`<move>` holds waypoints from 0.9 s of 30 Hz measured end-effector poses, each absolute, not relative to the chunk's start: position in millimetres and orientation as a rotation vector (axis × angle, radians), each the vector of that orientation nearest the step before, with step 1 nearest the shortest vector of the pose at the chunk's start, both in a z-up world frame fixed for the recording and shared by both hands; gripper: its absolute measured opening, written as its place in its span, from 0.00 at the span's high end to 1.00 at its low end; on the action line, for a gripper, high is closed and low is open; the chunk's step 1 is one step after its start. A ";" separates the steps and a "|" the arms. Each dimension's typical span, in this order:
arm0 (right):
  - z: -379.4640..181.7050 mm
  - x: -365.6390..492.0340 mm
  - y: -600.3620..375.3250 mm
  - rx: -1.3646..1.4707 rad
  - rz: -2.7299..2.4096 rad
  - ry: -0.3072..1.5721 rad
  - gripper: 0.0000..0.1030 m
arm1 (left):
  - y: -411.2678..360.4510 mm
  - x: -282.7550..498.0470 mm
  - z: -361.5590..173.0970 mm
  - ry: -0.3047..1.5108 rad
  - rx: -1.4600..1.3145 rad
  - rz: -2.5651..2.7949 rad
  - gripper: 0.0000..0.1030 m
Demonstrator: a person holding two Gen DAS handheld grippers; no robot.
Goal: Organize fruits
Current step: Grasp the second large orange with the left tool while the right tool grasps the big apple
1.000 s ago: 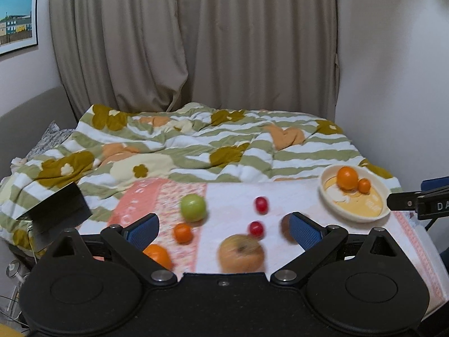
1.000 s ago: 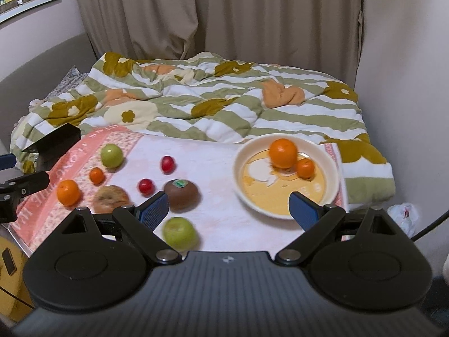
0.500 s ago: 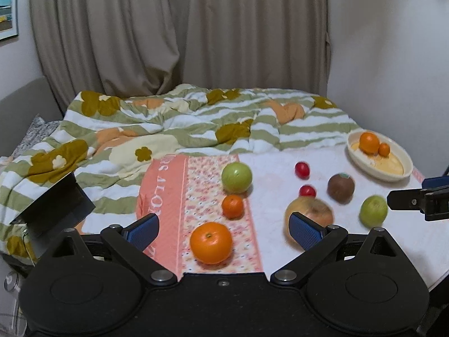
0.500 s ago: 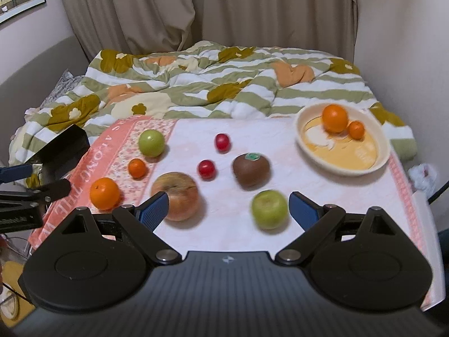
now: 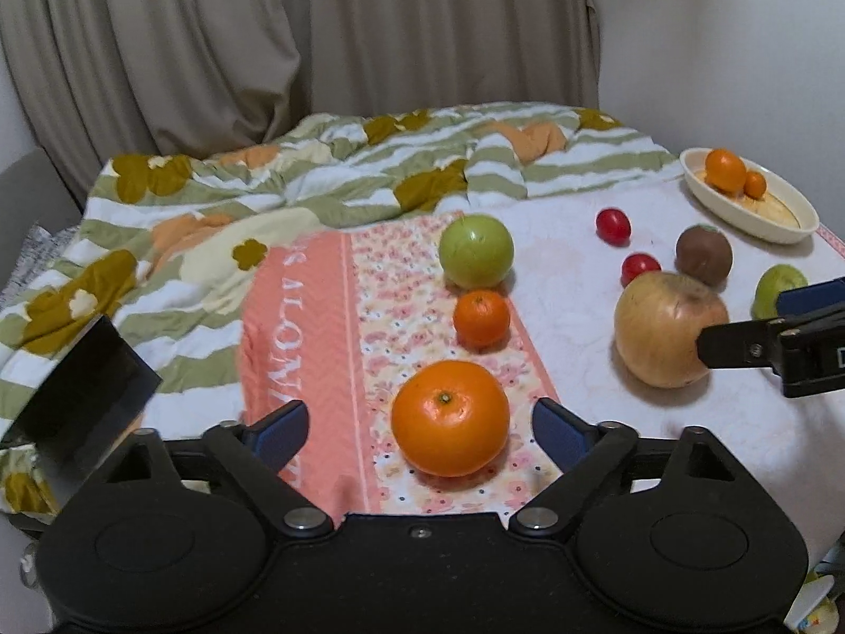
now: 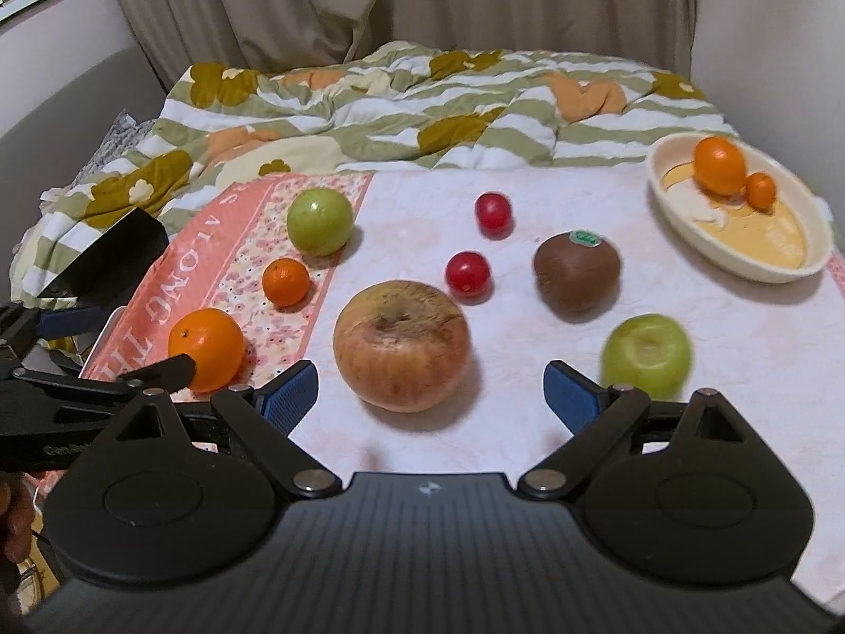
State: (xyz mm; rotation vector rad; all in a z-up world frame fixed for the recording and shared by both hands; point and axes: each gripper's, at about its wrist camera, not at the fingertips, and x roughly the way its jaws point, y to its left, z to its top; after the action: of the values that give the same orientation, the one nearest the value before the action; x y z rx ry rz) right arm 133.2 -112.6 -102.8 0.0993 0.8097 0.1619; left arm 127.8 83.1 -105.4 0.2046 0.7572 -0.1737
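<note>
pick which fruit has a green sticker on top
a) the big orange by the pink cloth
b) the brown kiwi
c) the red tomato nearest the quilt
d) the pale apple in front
b: the brown kiwi carries a small green label on its top, while the other fruits show bare skin.

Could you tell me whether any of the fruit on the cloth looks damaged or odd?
Yes: the large apple in the middle of the cloth looks past its best, with wrinkled, brownish skin around the stem dimple. The other fruits look sound.
</note>
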 end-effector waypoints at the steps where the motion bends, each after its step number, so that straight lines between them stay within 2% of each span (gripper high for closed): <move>1: -105.7 135.9 -111.2 0.101 0.163 0.810 0.00 | 83.3 130.7 -108.8 0.764 0.201 -0.178 0.11; 6: -117.6 148.8 -105.4 0.115 0.157 0.826 0.00 | 80.9 141.0 -120.5 0.788 0.201 -0.204 0.21; 8: -120.6 152.0 -104.1 0.111 0.156 0.828 0.00 | 80.4 143.8 -122.4 0.792 0.198 -0.210 0.21; 9: -121.3 153.3 -103.8 0.110 0.155 0.829 0.00 | 80.0 145.0 -123.1 0.796 0.194 -0.215 0.26; 10: -121.7 154.7 -103.8 0.111 0.154 0.830 0.00 | 79.8 147.2 -124.5 0.803 0.188 -0.220 0.36; 11: -122.4 156.2 -104.0 0.114 0.152 0.832 0.00 | 79.3 148.9 -125.5 0.814 0.180 -0.232 0.38; 27: -131.2 173.5 -96.4 0.109 0.172 0.850 0.00 | 84.9 147.4 -123.6 0.826 0.118 -0.218 0.39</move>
State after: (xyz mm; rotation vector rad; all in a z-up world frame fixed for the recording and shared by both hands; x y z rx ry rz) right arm 173.5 -96.4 -131.2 0.1090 0.8499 0.1724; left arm 147.4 84.9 -123.6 0.1185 0.8258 -0.2179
